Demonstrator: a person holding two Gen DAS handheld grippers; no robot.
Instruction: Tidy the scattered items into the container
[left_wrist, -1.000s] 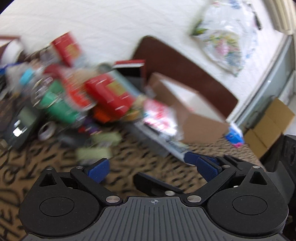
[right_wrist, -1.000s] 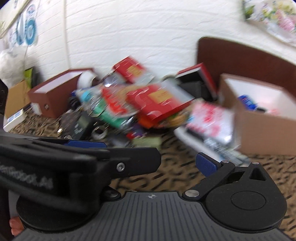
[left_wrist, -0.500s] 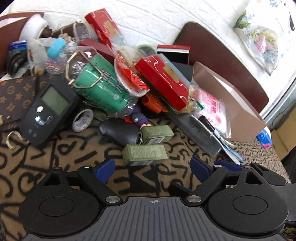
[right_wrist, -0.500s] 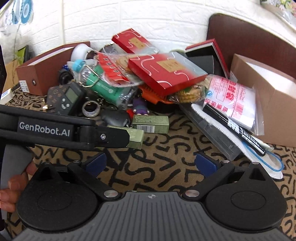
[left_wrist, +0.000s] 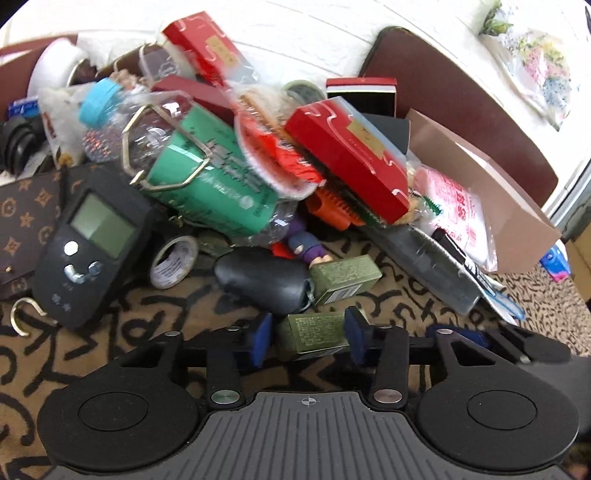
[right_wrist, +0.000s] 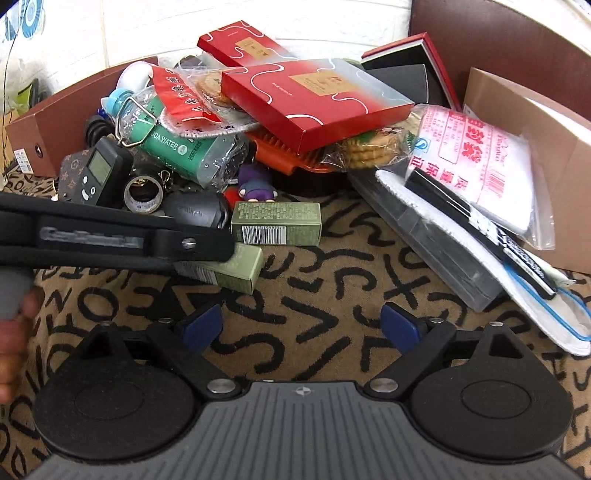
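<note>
You are clenching the left gripper (left_wrist: 308, 334) on the near green box (left_wrist: 314, 334); the right gripper (right_wrist: 301, 326) is hanging released. The pile (right_wrist: 258, 110) is remaining unsorted.

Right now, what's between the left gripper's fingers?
In the left wrist view, the nearer green box sits between the left gripper pads; the right gripper spans only bare patterned cloth.

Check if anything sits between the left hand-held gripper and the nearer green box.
Nothing visible does. The left hand-held gripper already has the nearer green box between its blue pads, one on each side; whether they press it is unclear.
</note>
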